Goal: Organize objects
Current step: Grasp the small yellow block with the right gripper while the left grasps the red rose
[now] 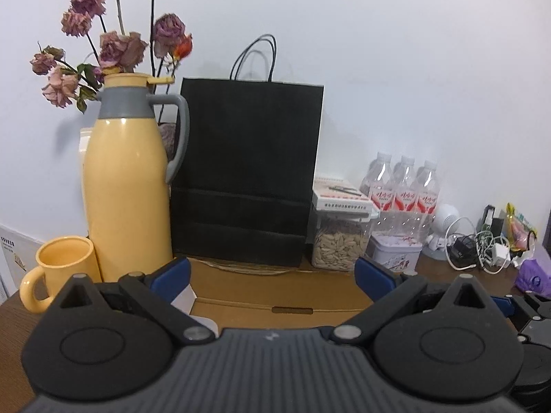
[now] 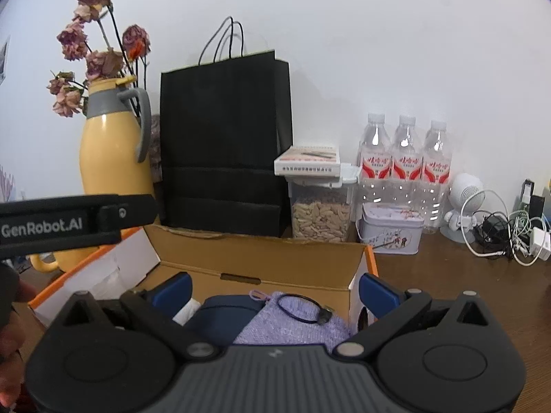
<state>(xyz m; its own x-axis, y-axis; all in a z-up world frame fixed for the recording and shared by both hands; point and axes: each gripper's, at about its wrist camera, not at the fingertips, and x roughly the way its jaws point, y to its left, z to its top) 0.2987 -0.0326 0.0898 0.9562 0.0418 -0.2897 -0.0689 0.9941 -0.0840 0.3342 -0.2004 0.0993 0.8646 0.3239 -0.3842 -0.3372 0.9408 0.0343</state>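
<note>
Above the open brown cardboard box (image 2: 261, 258), both grippers' fingers (image 2: 377, 290) are released; lift clear without snagging the lilac knitted pouch (image 2: 292, 327).

On my left gripper (image 2: 79, 222), at the left of the right wrist view, I read "GenRobot.AI" in white letters. The red labels on the water bottles (image 2: 406, 165) far right are too blurred to read.

Wide-open left gripper (image 1: 272, 272) over cardboard box (image 1: 275, 292)
</note>
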